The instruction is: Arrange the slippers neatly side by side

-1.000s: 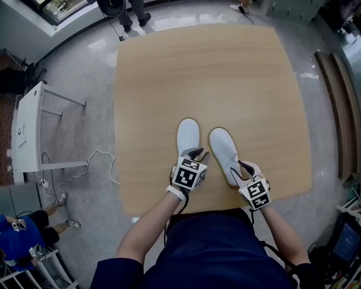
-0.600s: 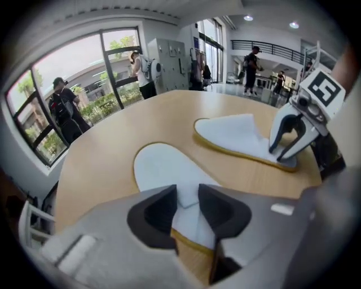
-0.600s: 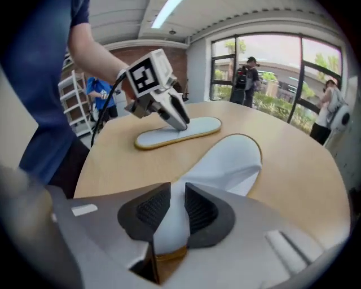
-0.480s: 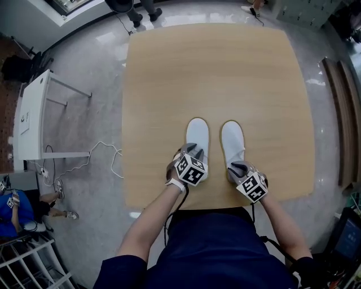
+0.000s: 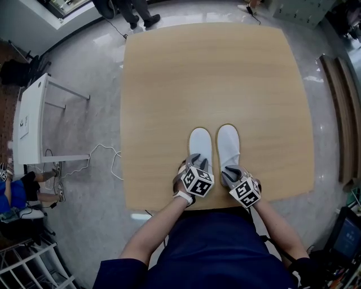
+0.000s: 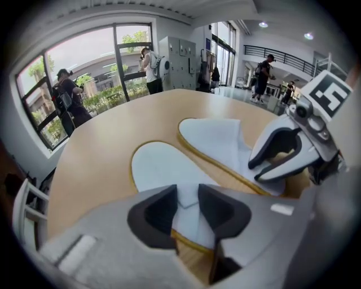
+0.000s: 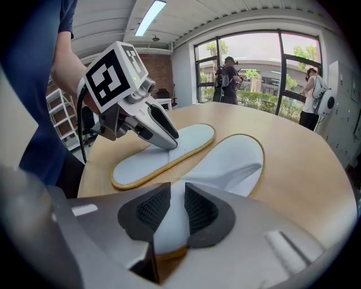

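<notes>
As slippers [image 5: 201, 144] lie paired, grey floor [image 5: 84, 113] surrounds table [image 5: 214, 73].

from above, the heel of the left slipper [image 5: 201, 144] is lost under the left gripper [image 5: 198, 160], and the right slipper [image 5: 228, 141] ends the same way under the right gripper [image 5: 232, 173]. the left jaws have just been opening and the right jaws closing. each pair nips a heel, and the pads cover the part they grip. the table [image 5: 169, 84] has its near edge partly behind the person's body [image 5: 208, 242]. a bystander [image 5: 135, 10] up top is cut off above the legs.
</notes>
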A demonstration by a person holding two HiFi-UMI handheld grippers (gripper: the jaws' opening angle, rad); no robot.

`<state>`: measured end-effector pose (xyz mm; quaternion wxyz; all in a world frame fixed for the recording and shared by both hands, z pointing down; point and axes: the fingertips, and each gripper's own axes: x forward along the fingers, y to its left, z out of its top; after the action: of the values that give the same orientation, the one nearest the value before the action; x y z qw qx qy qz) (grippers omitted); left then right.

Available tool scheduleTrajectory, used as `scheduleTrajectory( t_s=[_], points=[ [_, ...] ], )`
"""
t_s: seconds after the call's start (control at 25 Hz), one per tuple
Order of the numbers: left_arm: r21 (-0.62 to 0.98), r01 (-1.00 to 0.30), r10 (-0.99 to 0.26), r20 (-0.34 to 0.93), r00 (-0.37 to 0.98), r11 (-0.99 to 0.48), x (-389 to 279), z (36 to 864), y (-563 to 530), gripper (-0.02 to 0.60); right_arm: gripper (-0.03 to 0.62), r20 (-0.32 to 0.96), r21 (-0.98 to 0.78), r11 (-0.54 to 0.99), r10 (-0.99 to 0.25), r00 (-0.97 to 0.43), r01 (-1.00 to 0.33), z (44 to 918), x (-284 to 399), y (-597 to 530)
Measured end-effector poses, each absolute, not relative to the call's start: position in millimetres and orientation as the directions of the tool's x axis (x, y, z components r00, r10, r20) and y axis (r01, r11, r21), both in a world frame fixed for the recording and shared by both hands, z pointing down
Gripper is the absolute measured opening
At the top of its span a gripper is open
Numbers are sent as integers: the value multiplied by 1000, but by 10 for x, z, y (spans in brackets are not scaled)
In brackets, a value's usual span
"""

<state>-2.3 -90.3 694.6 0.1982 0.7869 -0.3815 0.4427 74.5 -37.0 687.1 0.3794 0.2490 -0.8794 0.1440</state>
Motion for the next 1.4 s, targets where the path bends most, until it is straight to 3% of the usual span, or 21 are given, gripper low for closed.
scheduleTrajectory(
  t_s=[1.08, 1.28, 1.4],
  points=[
    [-19, -775, -429, 842, 329, -632, 100, 6886, -900, 131, 86, 749, -85, 812, -330, -575, -577, 6829, 686, -305],
    [-8, -783, -471, 802, 366, -622, 8, 6565, -869, 161, 87, 643, -162, 745, -418, -642, -647, 6428, 659, -433],
    [74, -808, -479, 772, 417, -585, -94, 6351, -767, 124, 62, 568, -266, 669, -473, -674, -694, 6129, 738, -545]
  ],
)
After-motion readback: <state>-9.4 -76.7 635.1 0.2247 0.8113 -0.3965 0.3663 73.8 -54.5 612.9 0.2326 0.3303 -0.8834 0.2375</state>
